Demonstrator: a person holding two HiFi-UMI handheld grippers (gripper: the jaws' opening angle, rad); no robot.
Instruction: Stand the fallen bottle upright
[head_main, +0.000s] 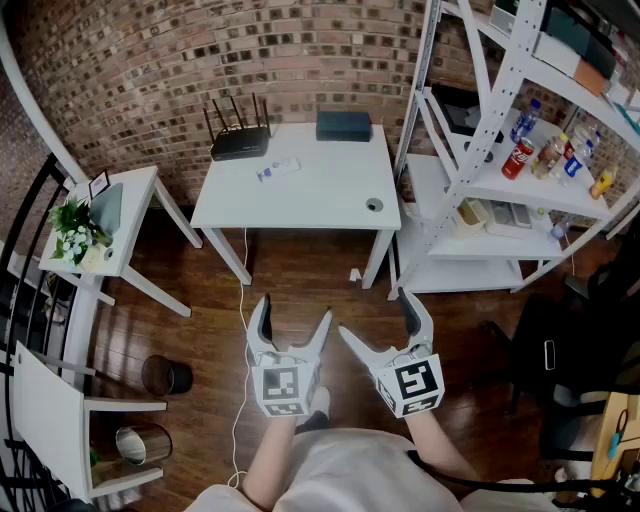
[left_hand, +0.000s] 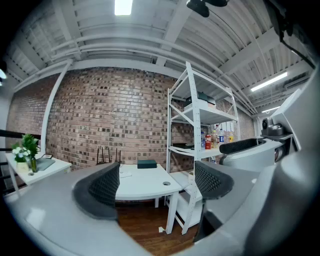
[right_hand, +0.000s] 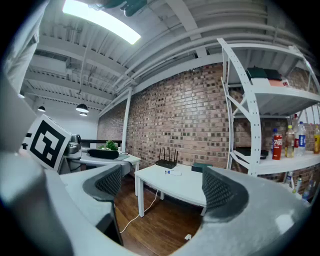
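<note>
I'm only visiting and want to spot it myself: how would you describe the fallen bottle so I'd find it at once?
Find the white table against the brick wall. At its back left, just in front of the black router with antennas, lies a small clear bottle with blue markings. It alone lies on its side; the shelf bottles at the right stand upright.

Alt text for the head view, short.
A small bottle lies on its side on a white table near a router; the left tongs and right tongs, both open and empty, hover over the wooden floor short of it.
</note>
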